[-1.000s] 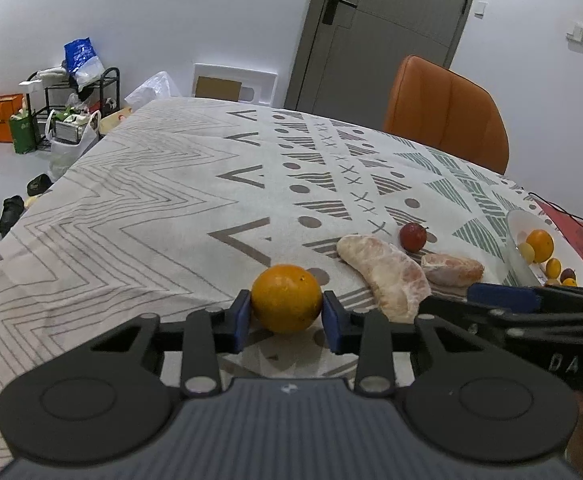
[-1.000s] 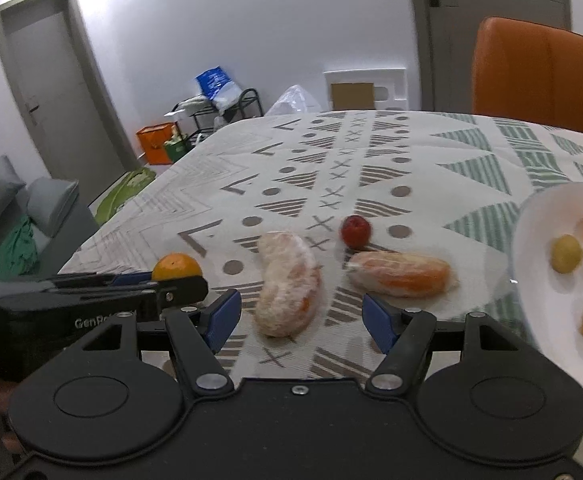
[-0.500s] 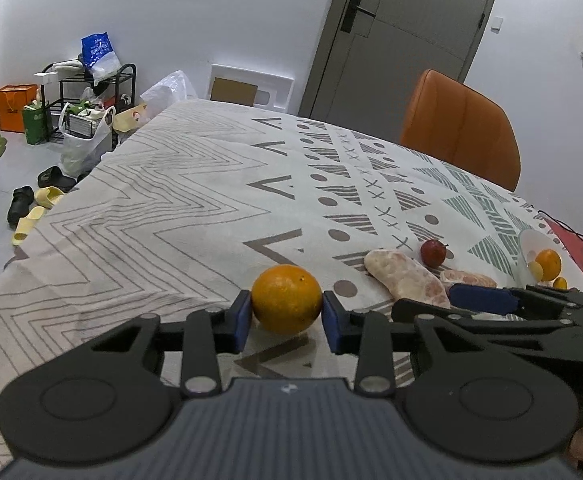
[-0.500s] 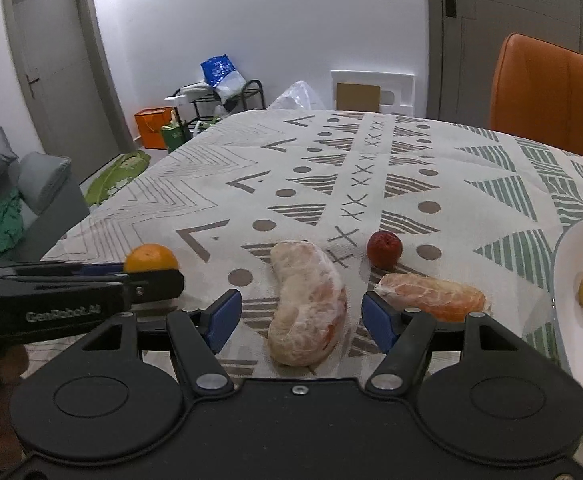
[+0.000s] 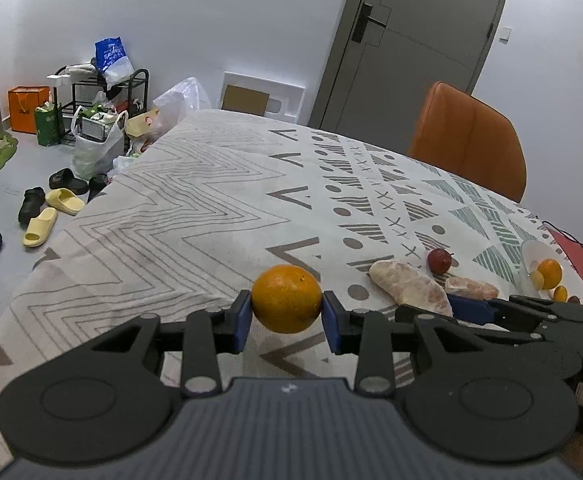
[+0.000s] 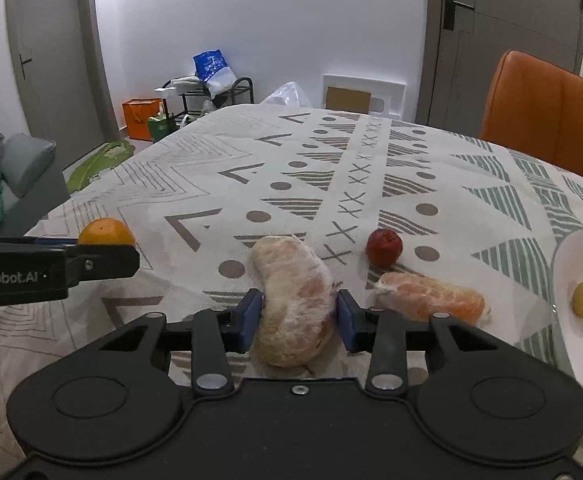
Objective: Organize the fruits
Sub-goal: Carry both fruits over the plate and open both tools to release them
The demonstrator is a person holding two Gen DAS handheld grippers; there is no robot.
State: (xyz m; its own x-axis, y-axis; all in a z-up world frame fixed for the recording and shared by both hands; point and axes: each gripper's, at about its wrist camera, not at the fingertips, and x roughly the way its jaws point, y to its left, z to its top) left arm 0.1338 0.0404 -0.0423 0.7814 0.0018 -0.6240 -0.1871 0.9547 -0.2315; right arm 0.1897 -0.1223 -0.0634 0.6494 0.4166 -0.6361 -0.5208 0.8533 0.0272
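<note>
Since the earlier frame the right gripper has closed its fingers from wide apart onto the large peeled citrus segment, low centre on the patterned counter. The left gripper holds the orange aloft at lower centre. The soft segment may crush or slip when lifted; the round orange could roll free before the plate at right edge.

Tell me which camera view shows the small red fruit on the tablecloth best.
The right wrist view. There the small red fruit sits close and unobstructed, just beyond the peeled citrus segment that the right claw grips. In the left wrist view the same fruit is farther off toward the right side, smaller, though still uncovered.
</note>
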